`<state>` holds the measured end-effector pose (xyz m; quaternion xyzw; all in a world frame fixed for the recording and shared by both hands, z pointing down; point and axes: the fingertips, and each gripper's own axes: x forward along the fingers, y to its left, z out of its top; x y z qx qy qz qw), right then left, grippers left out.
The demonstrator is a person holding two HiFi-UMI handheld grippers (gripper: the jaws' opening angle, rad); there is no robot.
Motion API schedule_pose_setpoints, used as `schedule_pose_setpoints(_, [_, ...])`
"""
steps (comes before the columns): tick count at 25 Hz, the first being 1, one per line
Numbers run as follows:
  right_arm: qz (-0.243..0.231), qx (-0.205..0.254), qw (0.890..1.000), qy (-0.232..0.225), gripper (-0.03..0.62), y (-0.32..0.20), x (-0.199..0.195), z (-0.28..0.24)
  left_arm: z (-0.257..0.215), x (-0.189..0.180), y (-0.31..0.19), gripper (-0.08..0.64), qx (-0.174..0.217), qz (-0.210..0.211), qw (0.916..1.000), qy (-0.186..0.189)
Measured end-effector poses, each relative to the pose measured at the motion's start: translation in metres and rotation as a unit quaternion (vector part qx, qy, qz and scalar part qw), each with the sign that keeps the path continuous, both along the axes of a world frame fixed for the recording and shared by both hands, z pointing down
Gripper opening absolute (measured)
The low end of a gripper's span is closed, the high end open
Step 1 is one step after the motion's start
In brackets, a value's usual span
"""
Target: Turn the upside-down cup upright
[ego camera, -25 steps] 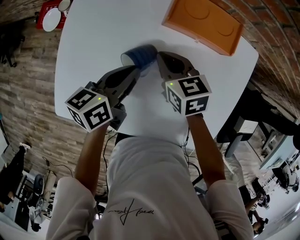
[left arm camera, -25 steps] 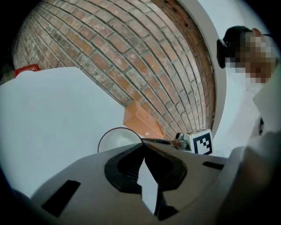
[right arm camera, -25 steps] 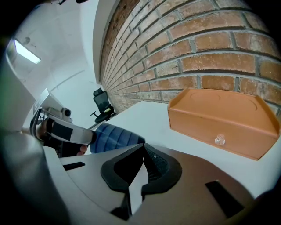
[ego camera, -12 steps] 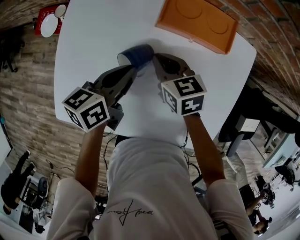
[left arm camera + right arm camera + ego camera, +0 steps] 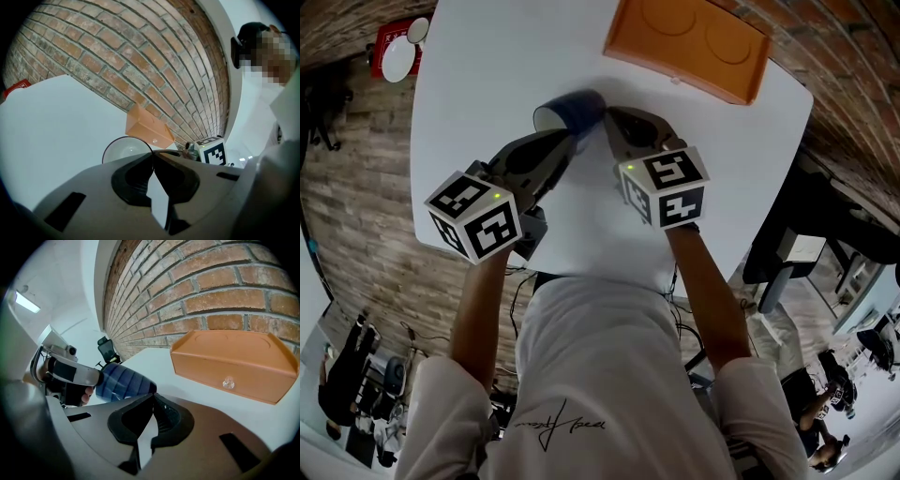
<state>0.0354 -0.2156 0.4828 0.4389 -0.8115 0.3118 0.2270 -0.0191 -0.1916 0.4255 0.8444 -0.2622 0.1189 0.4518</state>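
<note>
Finishing this turn cleanly calls, I judge, for rolling the cup (image 5: 574, 110) about its pinched rim until the mouth faces up, then setting its base flat on the table (image 5: 487, 75) before letting go. The blue cup is tipped on its side on the near side of the orange tray (image 5: 689, 42), apart from it, with its mouth pointing away from the tray. The left gripper (image 5: 565, 141) has its jaws closed on the rim at the end farthest from the tray. The right gripper (image 5: 606, 118) has its jaws brought together with nothing between them, the tips right at the cup's base on the tray side. That second contact can steady the swing, but pushing too hard could lever the thin rim out of the pinch. The left gripper view alone looks into the pale hollow of the cup (image 5: 125, 151). The right gripper view alone shows its ribbed blue wall (image 5: 124, 380) and a small clear knob (image 5: 228, 382) on the tray's near face. Only the head view shows both grippers flanking the cup.
</note>
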Motion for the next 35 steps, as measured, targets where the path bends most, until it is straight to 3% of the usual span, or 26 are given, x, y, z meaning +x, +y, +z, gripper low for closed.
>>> schedule_pose_setpoints(8, [0.009, -0.008, 1.0, -0.002, 0.021, -0.001, 0.008, 0.006, -0.002, 0.016, -0.004, 0.023, 0.002, 0.031, 0.9994, -0.014])
schedule_pose_setpoints(35, [0.02, -0.013, 1.0, -0.017, 0.021, -0.003, 0.016, 0.008, -0.002, 0.041, -0.008, 0.025, 0.011, 0.051, 0.9984, -0.023])
